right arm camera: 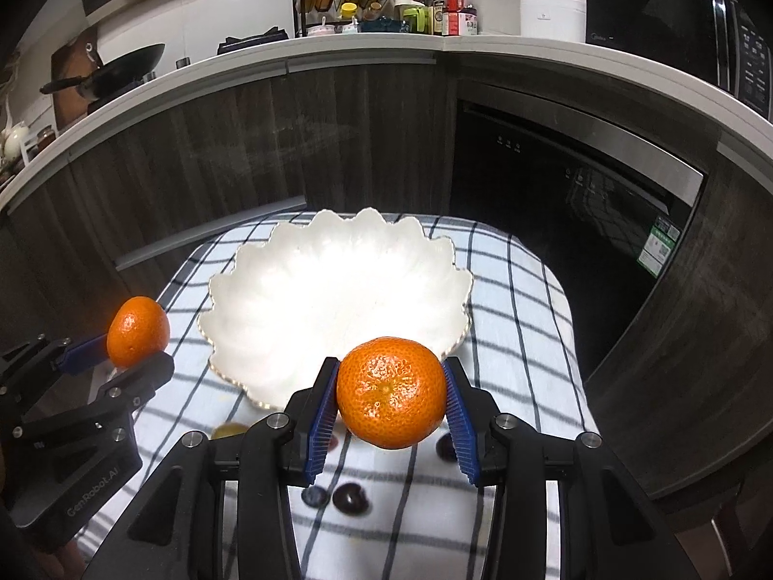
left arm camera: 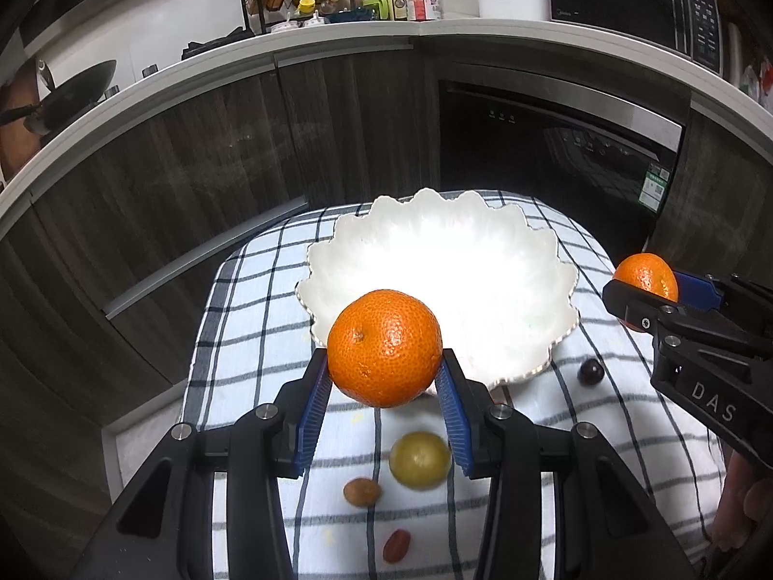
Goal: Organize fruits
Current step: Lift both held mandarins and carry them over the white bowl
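Left wrist view: we find the left gripper (left arm camera: 385, 389) clenched on a round orange mandarin (left arm camera: 384, 348), held above the near rim of the white scalloped ceramic bowl (left arm camera: 483, 241), presumably for dropping in. A yellow-green plum (left arm camera: 420, 459) lies on the checked cloth (left arm camera: 241, 338), nearer us than the bowl.

Right wrist view: we note the right gripper (right arm camera: 391, 401) likewise grasping a second orange mandarin (right arm camera: 391, 391) at the bowl's near edge; dark cherries (right arm camera: 351, 498) remain short of the bowl.
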Available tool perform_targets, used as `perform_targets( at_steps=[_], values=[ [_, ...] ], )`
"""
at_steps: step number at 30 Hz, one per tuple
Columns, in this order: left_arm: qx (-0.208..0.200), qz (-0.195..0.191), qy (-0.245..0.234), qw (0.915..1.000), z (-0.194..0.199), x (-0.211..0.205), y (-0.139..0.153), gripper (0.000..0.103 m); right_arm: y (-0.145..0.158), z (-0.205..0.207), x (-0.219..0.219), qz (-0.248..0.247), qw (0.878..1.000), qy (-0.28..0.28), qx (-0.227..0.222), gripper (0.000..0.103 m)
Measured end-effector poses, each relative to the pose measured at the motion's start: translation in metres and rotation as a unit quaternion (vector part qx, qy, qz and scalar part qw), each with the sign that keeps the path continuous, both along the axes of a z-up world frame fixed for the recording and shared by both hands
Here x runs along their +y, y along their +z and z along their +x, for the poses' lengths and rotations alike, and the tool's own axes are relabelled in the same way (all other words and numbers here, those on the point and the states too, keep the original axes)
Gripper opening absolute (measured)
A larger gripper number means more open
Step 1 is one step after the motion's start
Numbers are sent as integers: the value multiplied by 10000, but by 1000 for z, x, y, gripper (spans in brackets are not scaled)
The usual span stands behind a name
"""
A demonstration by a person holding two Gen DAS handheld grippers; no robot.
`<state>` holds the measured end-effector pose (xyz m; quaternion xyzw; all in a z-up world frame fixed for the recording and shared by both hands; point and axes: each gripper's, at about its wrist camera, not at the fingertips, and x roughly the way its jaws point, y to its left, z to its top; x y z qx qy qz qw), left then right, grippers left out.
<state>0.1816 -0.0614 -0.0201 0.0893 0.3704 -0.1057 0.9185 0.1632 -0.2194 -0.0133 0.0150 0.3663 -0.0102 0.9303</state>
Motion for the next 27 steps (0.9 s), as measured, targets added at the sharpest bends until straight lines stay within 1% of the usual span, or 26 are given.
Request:
perform_targets(
  at_steps=[3, 7, 9, 15, 17, 21, 27],
  values=[
    [108, -131, 4, 9999, 12, -2, 1, 44, 1, 8, -2, 51, 10000, 41, -7, 43],
    [86, -88, 21, 9999, 23, -5, 2, 44, 3, 22, -3, 72, 9999, 103, -30, 43],
    [143, -141, 26, 9998, 31, -5, 3, 44, 4, 28, -3, 59, 9999, 115, -60, 43],
    [137, -202, 104, 9996, 50, 2, 5, 44, 6, 48, -2, 1, 9999, 114, -113, 43],
    [79, -194, 103, 9997, 55, 3, 6, 44, 7, 55, -2, -4, 9999, 120, -118, 43],
    [104, -277, 107, 9995, 65, 5, 2, 44, 7, 65, -1, -50, 9998, 134, -144, 43],
    [141, -289, 74, 9995, 83, 1, -6, 44, 0, 78, -4, -52, 9999, 47, -88, 43]
  ],
)
